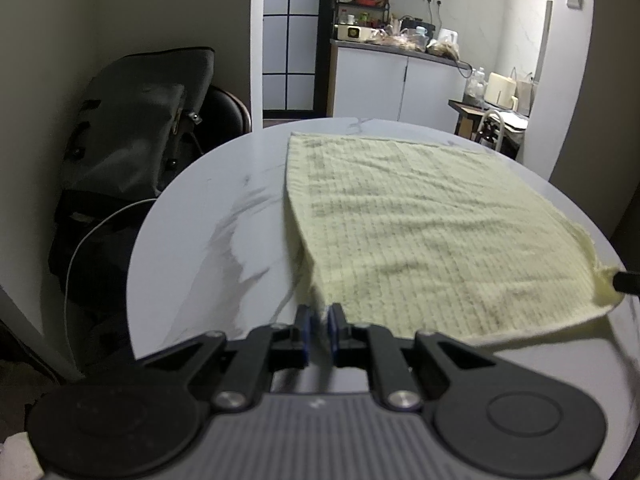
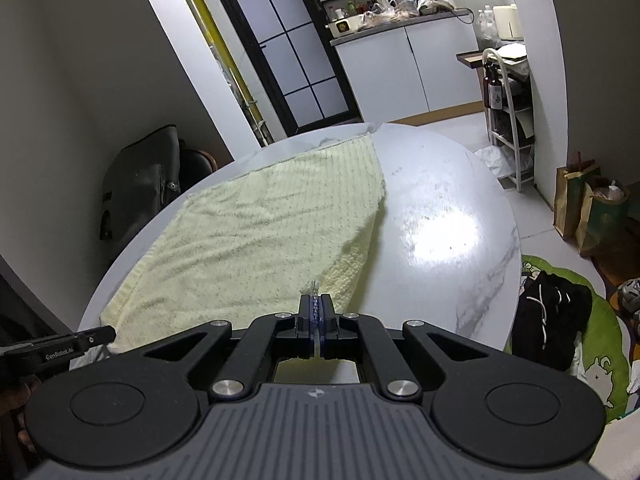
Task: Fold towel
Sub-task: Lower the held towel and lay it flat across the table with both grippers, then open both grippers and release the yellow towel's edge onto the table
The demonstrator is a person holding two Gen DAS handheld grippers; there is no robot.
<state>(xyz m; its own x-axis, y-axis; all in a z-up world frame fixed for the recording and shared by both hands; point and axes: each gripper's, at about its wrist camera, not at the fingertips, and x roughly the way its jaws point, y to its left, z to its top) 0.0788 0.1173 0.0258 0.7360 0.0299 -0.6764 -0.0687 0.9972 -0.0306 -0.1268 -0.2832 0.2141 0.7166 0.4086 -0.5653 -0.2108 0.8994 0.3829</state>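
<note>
1. A pale yellow towel [image 1: 420, 232] is seen spread over a round white marble-patterned tabletop [image 1: 224, 224], covering much of its middle and reaching towards the far rim.
2. The towel's near edge is lifted off the tabletop and held at 2 corners, with the fabric stretched between them.
3. The left gripper [image 1: 320, 322] is seen with its fingers [image 1: 304, 332] nearly pressed together, pinching the near left corner of the towel; the fabric at the tips is blurred.
4. The right gripper [image 2: 316, 314] is seen with its fingers [image 2: 329, 316] pressed together on a thin edge of towel at the near right corner.
5. In the right wrist view, the towel's right side is doubled over, so that 2 layers show along that edge.
6. A dark bag [image 1: 136, 120] is seen resting on a chair just beyond the tabletop's left side.
</note>
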